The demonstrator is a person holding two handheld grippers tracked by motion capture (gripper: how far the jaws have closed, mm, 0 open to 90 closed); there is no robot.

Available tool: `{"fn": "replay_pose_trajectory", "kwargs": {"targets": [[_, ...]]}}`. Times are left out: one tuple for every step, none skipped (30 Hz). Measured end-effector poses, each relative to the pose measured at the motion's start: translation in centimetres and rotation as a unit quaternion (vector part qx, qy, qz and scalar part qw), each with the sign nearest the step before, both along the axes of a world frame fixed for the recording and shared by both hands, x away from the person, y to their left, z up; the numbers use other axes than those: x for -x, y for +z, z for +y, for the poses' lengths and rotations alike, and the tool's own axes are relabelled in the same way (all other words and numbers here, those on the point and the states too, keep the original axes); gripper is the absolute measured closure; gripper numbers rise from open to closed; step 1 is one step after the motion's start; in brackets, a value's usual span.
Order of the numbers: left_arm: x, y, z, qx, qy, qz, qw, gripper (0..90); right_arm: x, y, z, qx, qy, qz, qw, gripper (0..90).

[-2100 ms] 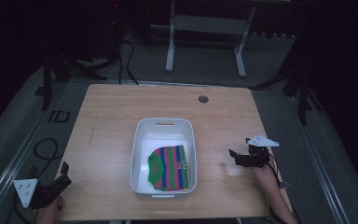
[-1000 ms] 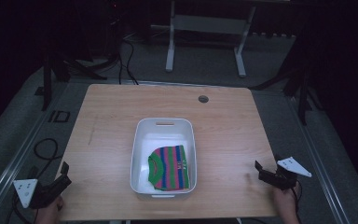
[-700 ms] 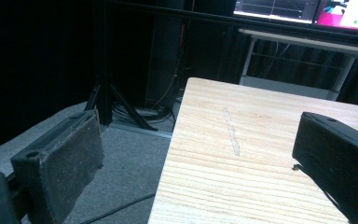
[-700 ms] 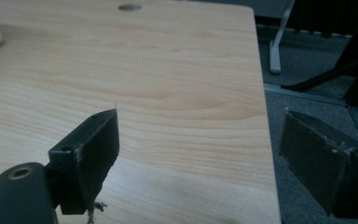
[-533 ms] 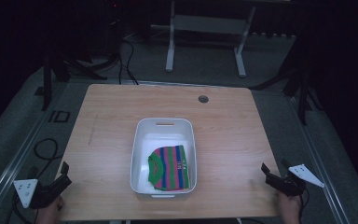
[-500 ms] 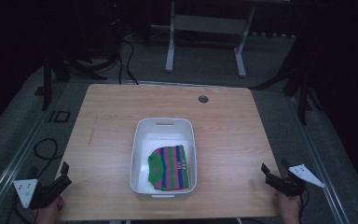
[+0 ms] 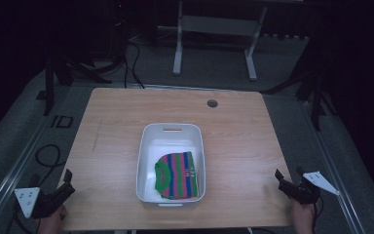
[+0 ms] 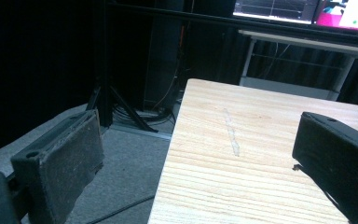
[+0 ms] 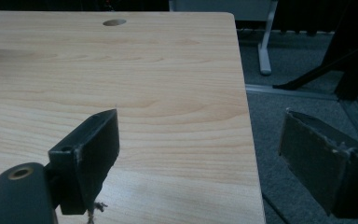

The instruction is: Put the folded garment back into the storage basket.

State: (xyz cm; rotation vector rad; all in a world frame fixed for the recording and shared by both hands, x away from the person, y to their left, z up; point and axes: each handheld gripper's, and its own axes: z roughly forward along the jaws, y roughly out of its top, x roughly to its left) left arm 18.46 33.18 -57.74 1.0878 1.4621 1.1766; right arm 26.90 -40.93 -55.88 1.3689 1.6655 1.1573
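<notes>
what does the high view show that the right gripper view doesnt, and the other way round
High view alone: the white bin at the table's middle with a striped knit sweater lying in it, the left gripper off the near left corner, and the right gripper seen whole, by the near right edge.

Right gripper view alone: a close look along that gripper's own two black jaws, which stand wide apart, one over the wood and one out past the table's edge, with frayed threads at a pad.

Both: the wooden table, its round cable hole and the grey floor beyond the right edge.

left gripper (image 7: pixel 67 179): black, grey plate | right gripper (image 7: pixel 285 180): black, grey plate
</notes>
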Motion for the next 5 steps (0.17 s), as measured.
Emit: {"fn": "replay_pose_trajectory", "kwargs": {"targets": [[0.01,0.00,0.00,0.000,0.000,0.000,1.0000,2.3,0.02,0.00,-0.02,-0.002,-0.001,-0.001,1.0000,12.5],[0.00,0.00,0.00,0.001,0.001,0.000,1.0000,2.3,-0.01,0.00,-0.03,-0.001,0.003,0.000,1.0000,12.5],[0.00,0.00,0.00,0.001,0.001,0.000,1.0000,2.3,-0.04,-0.01,0.01,0.001,0.005,0.001,1.0000,12.5],[0.01,0.00,0.02,0.001,0.001,0.001,1.0000,2.3,-0.05,0.00,0.07,0.003,0.005,0.002,1.0000,12.5],[0.01,0.00,0.03,0.001,0.000,0.001,1.0000,2.3,-0.10,0.00,0.20,0.009,0.006,0.006,0.9999,12.5]]}}
